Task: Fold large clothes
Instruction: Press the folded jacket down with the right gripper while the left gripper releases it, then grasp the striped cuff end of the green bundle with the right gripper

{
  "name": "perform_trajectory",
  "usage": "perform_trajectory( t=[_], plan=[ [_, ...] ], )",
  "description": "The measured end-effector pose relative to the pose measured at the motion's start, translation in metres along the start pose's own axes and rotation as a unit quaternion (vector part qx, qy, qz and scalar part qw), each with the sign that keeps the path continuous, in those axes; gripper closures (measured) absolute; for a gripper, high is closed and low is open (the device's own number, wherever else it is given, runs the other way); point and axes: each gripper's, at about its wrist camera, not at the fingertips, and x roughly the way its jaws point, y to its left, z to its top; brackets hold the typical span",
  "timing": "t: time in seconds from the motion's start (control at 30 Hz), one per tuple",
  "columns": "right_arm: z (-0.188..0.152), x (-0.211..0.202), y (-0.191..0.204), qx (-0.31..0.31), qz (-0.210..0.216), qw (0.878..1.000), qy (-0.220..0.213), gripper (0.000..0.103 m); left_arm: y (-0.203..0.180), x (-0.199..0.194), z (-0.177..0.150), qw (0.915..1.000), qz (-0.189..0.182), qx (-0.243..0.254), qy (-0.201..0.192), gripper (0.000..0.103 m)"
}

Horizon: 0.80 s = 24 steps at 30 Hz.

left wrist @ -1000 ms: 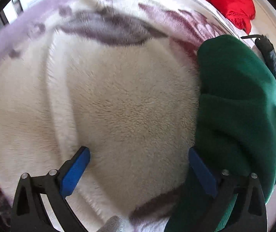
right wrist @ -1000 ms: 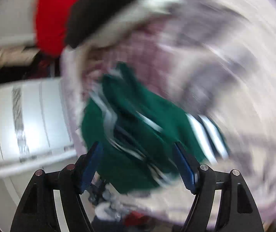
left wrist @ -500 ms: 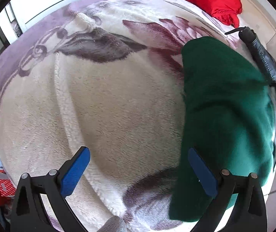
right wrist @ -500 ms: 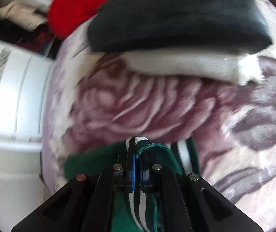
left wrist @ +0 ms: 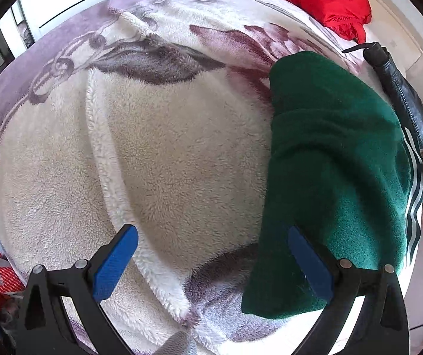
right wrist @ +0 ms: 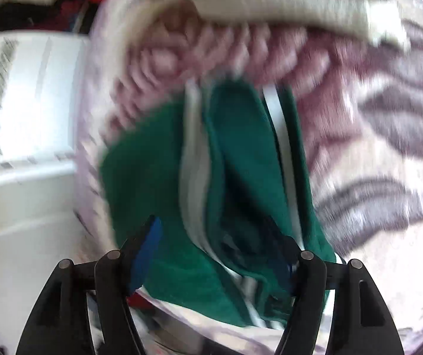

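My left tongs [left wrist: 211, 261] are spread wide, with the green top [left wrist: 329, 171] by their right finger. My right tongs [right wrist: 220, 254] are spread too, right over the top [right wrist: 229, 177]. The blanket [left wrist: 167, 148] to the left is bare.

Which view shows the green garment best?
The left wrist view: the green garment is sharp there, folded on the blanket, with its white stripes along the right edge. The right wrist view is blurred; it shows only the striped folds close up, between the open fingers of the right gripper.

Left gripper [left wrist: 211, 261] has its jaws spread wide, and right gripper [right wrist: 221, 253] is likewise parted, holding nothing
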Motion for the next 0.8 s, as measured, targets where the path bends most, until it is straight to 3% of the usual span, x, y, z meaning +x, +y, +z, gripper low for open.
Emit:
perform_trajectory(
  t=[0.03,0.07,0.13,0.2,0.27,0.33,0.4,0.43,0.5,0.53,0.57,0.67,0.7,0.73,0.77,0.8],
  plan=[
    [-0.004,0.007,-0.004,-0.001,0.003,1.000,-0.002,0.061,-0.001,0.000,0.000,1.0000,0.001,0.000,0.002,0.000],
    [-0.008,0.014,-0.007,0.001,0.006,1.000,-0.015,0.100,-0.002,0.000,0.001,1.0000,0.004,0.002,0.004,0.000],
    [-0.010,0.017,-0.004,0.008,0.009,1.000,-0.025,0.100,-0.004,-0.001,0.002,1.0000,0.004,0.008,0.004,0.000],
    [-0.008,-0.013,-0.005,0.007,-0.008,0.996,-0.090,0.101,-0.007,-0.003,0.002,0.9998,-0.003,0.018,0.002,0.000],
    [0.003,-0.029,-0.026,0.029,-0.019,0.992,-0.117,0.101,-0.011,-0.002,0.002,0.9997,-0.005,0.024,0.007,0.000],
    [0.013,-0.017,-0.048,0.064,-0.022,0.993,-0.093,0.101,-0.014,0.000,0.000,0.9995,0.005,0.029,0.015,0.000],
    [0.017,-0.004,-0.045,0.045,-0.017,0.997,-0.052,0.100,-0.013,-0.003,-0.001,0.9992,0.019,0.032,0.016,0.000],
    [0.014,-0.005,-0.042,0.044,0.002,0.998,-0.039,0.096,-0.011,-0.005,-0.002,0.9992,0.020,0.032,0.014,0.000],
    [0.004,-0.015,-0.039,0.039,0.032,0.998,-0.023,0.075,-0.005,-0.007,-0.005,0.9996,0.013,0.022,0.016,0.000],
    [-0.003,-0.022,-0.037,0.037,0.034,0.999,-0.018,0.052,-0.003,-0.007,-0.007,0.9996,0.013,0.017,0.019,0.000],
    [-0.011,-0.025,-0.037,0.035,0.035,0.999,-0.014,0.036,-0.001,-0.006,-0.010,0.9996,0.012,0.013,0.023,0.000],
    [-0.044,-0.016,-0.041,0.023,0.038,0.999,0.015,0.032,-0.003,-0.006,-0.019,0.9994,0.014,0.010,0.029,0.000],
    [-0.053,-0.003,-0.044,0.014,0.020,0.999,0.034,0.032,-0.004,-0.006,-0.021,0.9994,0.016,0.010,0.030,0.000],
    [-0.059,0.005,-0.045,0.008,0.005,0.999,0.042,0.045,-0.005,-0.007,-0.024,0.9993,0.019,0.009,0.029,0.000],
    [-0.065,0.014,-0.045,0.001,-0.008,0.999,0.038,0.095,-0.006,-0.007,-0.025,0.9993,0.022,0.005,0.029,0.000],
    [-0.070,0.023,-0.046,0.002,-0.018,0.999,0.037,0.100,-0.006,-0.009,-0.025,0.9993,0.022,0.002,0.029,0.000]
  ],
)
